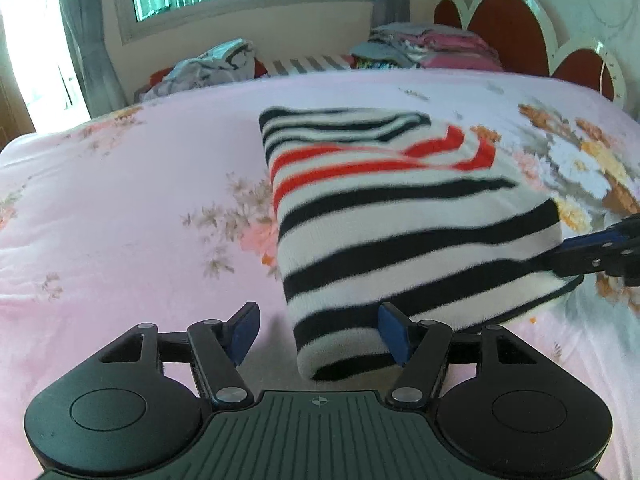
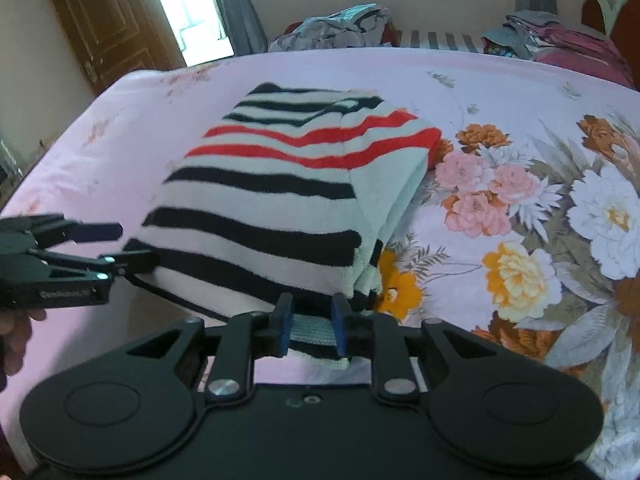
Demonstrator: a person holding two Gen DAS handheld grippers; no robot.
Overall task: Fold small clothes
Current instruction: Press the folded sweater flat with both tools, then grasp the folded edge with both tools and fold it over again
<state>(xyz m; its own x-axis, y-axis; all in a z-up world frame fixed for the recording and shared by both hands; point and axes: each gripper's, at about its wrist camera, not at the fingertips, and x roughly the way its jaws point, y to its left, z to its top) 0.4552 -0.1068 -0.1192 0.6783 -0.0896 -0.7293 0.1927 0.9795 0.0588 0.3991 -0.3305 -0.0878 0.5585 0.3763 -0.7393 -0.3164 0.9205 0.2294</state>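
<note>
A folded striped sweater (image 1: 400, 216), white with black and red stripes, lies on the pink floral bed cover (image 1: 120, 208). My left gripper (image 1: 318, 334) is open, its jaws wide apart at the sweater's near left corner, not holding it. My right gripper (image 2: 310, 326) is shut on the sweater's near edge (image 2: 310, 334); the sweater (image 2: 280, 192) stretches away from it. The right gripper also shows in the left wrist view (image 1: 600, 252) at the sweater's right corner. The left gripper shows in the right wrist view (image 2: 116, 246), open beside the sweater's left edge.
A heap of loose clothes (image 1: 208, 66) and a stack of folded clothes (image 1: 432, 50) lie beyond the bed's far edge. A red and white headboard (image 1: 520, 28) stands at the right. A wooden door (image 2: 108, 28) is at the far left.
</note>
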